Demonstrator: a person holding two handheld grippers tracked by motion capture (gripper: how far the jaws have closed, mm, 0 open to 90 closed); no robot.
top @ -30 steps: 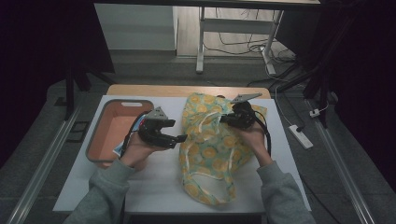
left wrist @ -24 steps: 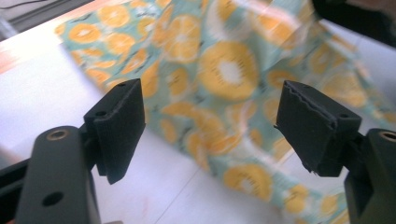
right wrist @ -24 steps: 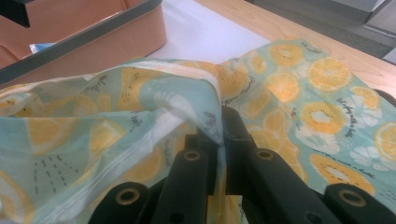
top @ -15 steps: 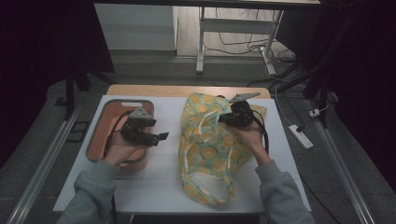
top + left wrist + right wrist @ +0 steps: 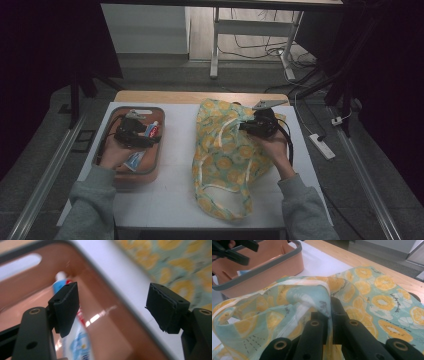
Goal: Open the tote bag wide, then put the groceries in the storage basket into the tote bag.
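Observation:
A teal cloth bag with orange-slice print [image 5: 225, 160] lies on the white table [image 5: 175, 200]. My right gripper [image 5: 329, 312] is shut on a fold of the bag's rim [image 5: 322, 297], holding it raised; it is at the bag's upper right [image 5: 247, 126] in the high view. A salmon basket [image 5: 150, 172] stands at the left. My left gripper [image 5: 152, 141] hovers open over the basket, above a toothpaste tube [image 5: 75, 340], which also lies in the basket [image 5: 150, 131]. Its jaws stand wide apart with nothing between them [image 5: 112, 307].
A wooden strip [image 5: 165, 96] runs along the table's far edge. A power strip [image 5: 322, 146] lies on the floor to the right. Metal rails [image 5: 45, 175] flank the table. The basket's grey rim [image 5: 274, 262] stands close to the bag.
My left gripper has moved left from the table's middle to over the basket. The right gripper has stayed shut on the bag's rim.

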